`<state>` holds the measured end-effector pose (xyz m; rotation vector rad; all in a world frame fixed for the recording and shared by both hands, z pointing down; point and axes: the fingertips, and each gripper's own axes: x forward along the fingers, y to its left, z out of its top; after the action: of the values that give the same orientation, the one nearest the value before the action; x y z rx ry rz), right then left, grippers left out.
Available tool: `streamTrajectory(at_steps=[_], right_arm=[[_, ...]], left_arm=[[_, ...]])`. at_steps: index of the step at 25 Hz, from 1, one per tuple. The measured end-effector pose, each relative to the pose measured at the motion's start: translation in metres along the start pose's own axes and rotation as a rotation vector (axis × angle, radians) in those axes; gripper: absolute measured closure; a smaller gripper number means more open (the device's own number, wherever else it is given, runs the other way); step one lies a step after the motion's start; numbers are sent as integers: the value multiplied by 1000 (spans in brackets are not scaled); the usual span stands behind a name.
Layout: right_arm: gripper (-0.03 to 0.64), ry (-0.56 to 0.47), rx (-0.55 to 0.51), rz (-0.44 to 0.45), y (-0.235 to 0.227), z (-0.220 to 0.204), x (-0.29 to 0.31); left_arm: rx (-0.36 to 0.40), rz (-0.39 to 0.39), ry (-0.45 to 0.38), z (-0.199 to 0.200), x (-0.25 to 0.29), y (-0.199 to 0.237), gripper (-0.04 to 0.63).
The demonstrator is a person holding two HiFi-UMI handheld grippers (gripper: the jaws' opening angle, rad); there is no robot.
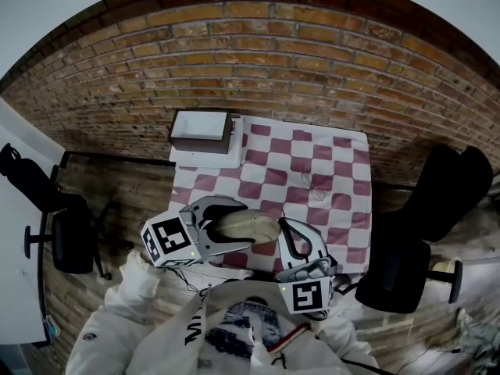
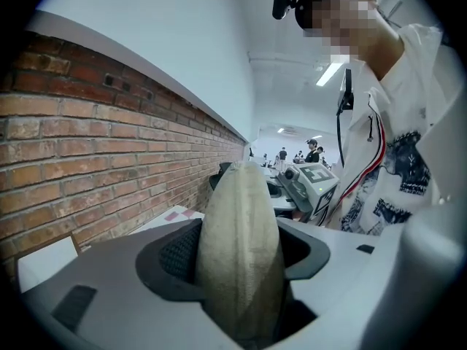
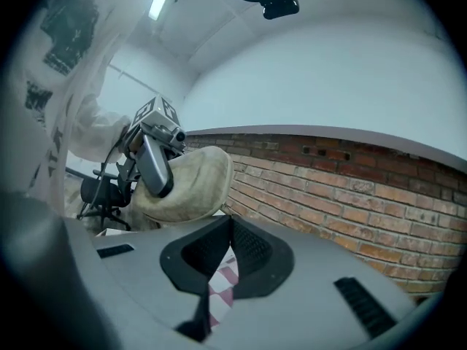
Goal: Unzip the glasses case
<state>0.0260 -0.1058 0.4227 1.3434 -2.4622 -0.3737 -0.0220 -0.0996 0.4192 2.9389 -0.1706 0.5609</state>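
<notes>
1. The left gripper (image 1: 234,226) is clamped on the case (image 1: 258,225). Its own view shows both pads squeezing the sides, with the beige case standing on edge between them and poking out past the tips.
2. From the head view, the case sits lengthwise across the front of the table (image 1: 344,178), right over the near edge and close to the person's chest. Can't tell if it's touching the checkered cloth or just held above it.
3. The right gripper (image 1: 285,229) is clenched with nothing in it. In its own view the two jaws meet at the tips, and all you see through the gap under them is a bit of red-and-white cloth.
4. In the head view, that right gripper points at the right end of the case, tip just beside it. In the right gripper view, the case is ahead and off to the left of the closed tips, not between them. Can't say if it touches.
5. I can't pick out the zipper or its pull in any view, just the fuzzy beige shell and a seam line running along it.
6. Other stuff: a white box (image 1: 201,130) with dark sides at the far left corner of the table, black chairs on the left (image 1: 66,225) and right (image 1: 437,209), and a brick wall (image 1: 273,45) behind.
</notes>
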Motion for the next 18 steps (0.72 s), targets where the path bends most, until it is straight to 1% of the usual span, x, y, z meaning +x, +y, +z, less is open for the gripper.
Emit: streamTrajectory(at_steps=[5, 10, 18], right_arm=[[601, 44, -52, -40, 16, 0, 5], [601, 94, -130, -106, 23, -5, 13], [601, 168, -275, -137, 32, -6, 19]], left_arm=[[6, -13, 8, -19, -12, -1, 307], [36, 32, 58, -36, -17, 1, 307], [71, 107, 127, -47, -24, 0, 308]])
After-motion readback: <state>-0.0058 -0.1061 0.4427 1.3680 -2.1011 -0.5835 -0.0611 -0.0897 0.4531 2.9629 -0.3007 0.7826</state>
